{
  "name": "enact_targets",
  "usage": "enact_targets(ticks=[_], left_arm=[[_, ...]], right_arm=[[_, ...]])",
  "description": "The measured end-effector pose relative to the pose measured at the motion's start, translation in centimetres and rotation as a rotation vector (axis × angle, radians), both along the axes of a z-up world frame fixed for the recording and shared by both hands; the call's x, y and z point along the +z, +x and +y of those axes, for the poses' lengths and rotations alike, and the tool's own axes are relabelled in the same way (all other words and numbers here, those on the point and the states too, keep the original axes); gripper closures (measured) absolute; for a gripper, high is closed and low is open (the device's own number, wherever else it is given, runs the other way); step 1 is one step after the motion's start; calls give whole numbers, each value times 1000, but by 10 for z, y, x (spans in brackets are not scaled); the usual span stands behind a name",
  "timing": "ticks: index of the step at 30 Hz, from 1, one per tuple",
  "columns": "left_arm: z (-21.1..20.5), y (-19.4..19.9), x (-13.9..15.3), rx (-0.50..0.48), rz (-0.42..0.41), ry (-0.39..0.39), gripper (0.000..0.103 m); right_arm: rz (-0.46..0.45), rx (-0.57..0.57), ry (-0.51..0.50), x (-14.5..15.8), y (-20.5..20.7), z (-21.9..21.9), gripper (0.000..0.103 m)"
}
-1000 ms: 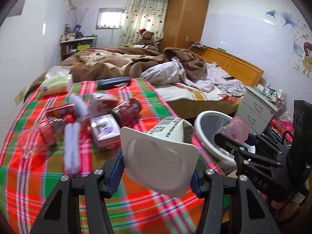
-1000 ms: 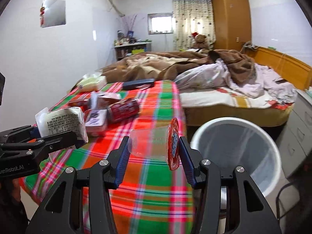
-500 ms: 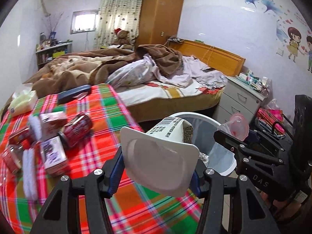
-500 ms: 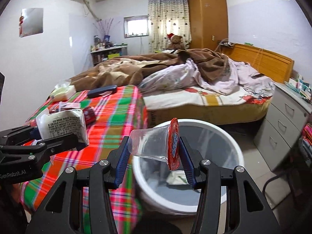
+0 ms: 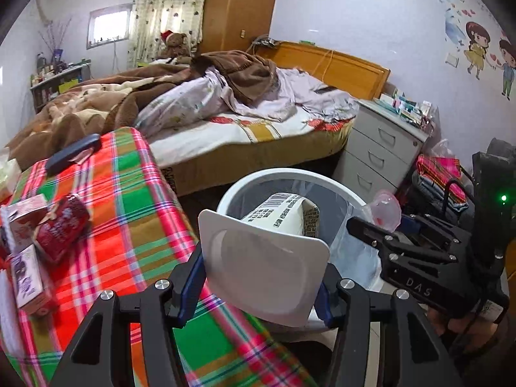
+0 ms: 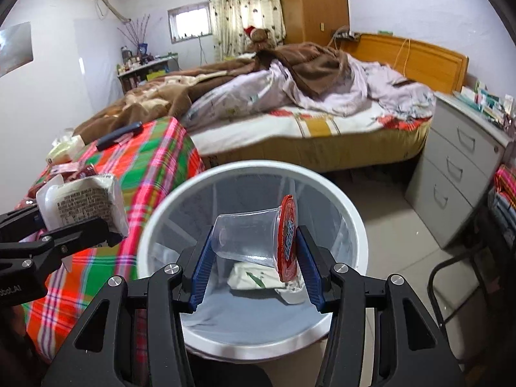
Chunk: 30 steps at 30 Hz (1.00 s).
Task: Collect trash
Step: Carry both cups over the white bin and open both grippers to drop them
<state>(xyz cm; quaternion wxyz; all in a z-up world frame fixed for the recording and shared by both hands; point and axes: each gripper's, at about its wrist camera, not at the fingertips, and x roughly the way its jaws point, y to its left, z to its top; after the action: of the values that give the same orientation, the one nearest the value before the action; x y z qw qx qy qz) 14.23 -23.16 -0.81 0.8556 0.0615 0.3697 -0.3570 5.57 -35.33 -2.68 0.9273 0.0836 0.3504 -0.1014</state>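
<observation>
In the right wrist view the right gripper (image 6: 254, 258) sits at the bottom centre of the frame, its blue pads clamped on a clear plastic cup (image 6: 248, 238) lying on its side with a red lid (image 6: 287, 237) facing right; the cup hangs directly over the open mouth of the white bin (image 6: 351, 225), which fills the middle of the picture and has crumpled wrappers (image 6: 258, 277) on its lined bottom. At the left edge of that view the left gripper (image 6: 80, 229) pinches a white tub (image 6: 85, 200) with a printed label, over the edge of the checked tablecloth (image 6: 145, 167). From the left wrist view the left gripper (image 5: 261, 277) grasps that same tub (image 5: 264, 258) at lower centre, its flat base toward the camera, just in front of the bin (image 5: 245, 187). A red can (image 5: 61, 225) and small cartons (image 5: 27, 277) lie on the cloth (image 5: 135, 200) at the left. The unmade bed (image 5: 251, 129) stretches across the upper half
</observation>
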Motion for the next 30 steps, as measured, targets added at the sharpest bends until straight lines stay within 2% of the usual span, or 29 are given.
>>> enact_targets(ticks=[5,13,16,30], left_arm=[[-20,8,-13,-29,23,35,46],[-34,13,-25,-54,50,38,46],[-35,15,-25,-49,52,37,41],[-15,9,-12,-12,34,20,41]], right_arm=[[44,2,13,-12,3,-9,52],[85,-3,21,-21,6,-18,51],[99,-5,26,-24,7,-19,37],[55,-20,26,-10,4,-14,36]])
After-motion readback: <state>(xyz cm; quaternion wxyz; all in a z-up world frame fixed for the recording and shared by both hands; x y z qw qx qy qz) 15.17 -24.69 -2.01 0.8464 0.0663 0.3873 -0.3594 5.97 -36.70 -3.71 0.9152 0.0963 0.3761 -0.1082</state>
